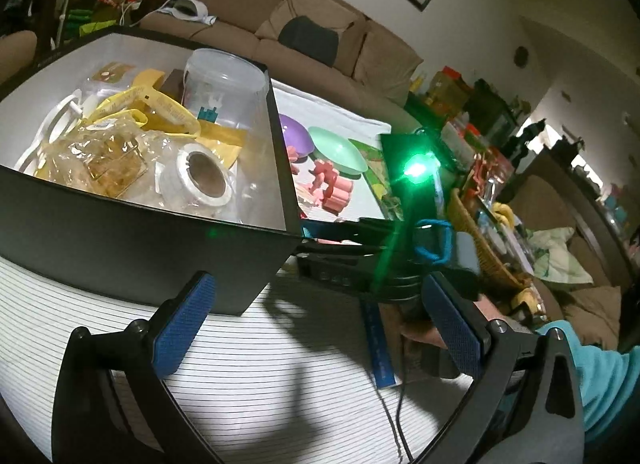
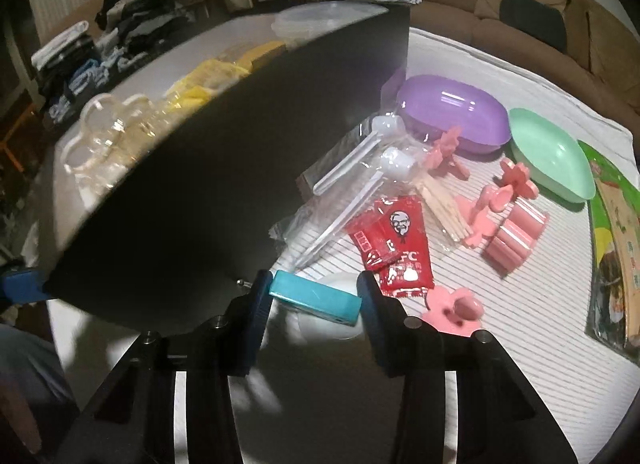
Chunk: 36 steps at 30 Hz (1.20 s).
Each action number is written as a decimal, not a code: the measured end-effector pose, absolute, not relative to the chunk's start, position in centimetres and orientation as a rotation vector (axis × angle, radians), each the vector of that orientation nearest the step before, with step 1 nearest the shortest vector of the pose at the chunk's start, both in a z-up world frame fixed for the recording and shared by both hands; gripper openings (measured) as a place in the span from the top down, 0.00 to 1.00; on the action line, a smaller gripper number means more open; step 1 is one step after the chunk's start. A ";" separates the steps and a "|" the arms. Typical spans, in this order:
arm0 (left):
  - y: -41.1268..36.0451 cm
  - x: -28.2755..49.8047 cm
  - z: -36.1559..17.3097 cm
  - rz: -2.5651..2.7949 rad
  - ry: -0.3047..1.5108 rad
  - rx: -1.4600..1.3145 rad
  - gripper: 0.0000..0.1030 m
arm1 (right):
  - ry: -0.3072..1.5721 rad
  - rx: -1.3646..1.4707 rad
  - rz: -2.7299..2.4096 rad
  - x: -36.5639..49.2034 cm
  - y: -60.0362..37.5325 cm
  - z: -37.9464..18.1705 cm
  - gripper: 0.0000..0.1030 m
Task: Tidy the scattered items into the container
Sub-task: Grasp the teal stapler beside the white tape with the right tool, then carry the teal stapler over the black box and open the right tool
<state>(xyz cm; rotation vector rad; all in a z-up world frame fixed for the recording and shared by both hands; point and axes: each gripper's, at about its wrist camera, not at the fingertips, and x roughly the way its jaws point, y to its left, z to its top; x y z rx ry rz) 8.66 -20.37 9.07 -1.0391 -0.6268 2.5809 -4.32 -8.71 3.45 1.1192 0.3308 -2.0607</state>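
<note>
Black container [image 1: 140, 240] with pale inner walls fills the left half of both views, standing on a white ribbed cloth [image 1: 260, 376]; behind it, upper centre to right, a brown sofa [image 1: 320, 35]. Only the left wrist view looks down into the container: a clear tub [image 1: 226, 83] upright at the far wall, yellow packets [image 1: 160, 107], crinkled clear bags, a roll of white tape [image 1: 206, 175] lying with its core hole facing the camera. Only the right wrist view lays out the scatter on the cloth right of the container: a purple bowl [image 2: 452, 111] and a mint bowl [image 2: 552, 155] at upper right, a green printed packet [image 2: 612, 248] along the right edge with writing too blurred to read, bagged white plastic spoons [image 2: 360, 167], pink moulds [image 2: 516, 232], a pink flower piece [image 2: 452, 310], two red sauce sachets [image 2: 400, 244] with the KFC face logo and "FC" legible. Right gripper [image 2: 314, 298], bottom centre of its view: narrowed jaws, blue pads against both ends of a teal rectangular block [image 2: 312, 300], so it holds the block. The block's long axis spans the jaws, left end slightly higher, just beside the container's near corner, over something white. Left gripper [image 1: 316, 328], bottom of its view: jaws wide, nothing between them, low over the cloth by the container's outer wall. The left view shows the right tool side-on at centre right with a green light [image 1: 416, 169] glaring and a turquoise sleeve [image 1: 600, 376] at lower right.
</note>
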 end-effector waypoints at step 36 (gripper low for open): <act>-35.4 12.9 13.5 2.781 -0.855 -1.020 0.00 | 0.304 0.876 -1.831 1.1 -26.9 20.1 0.56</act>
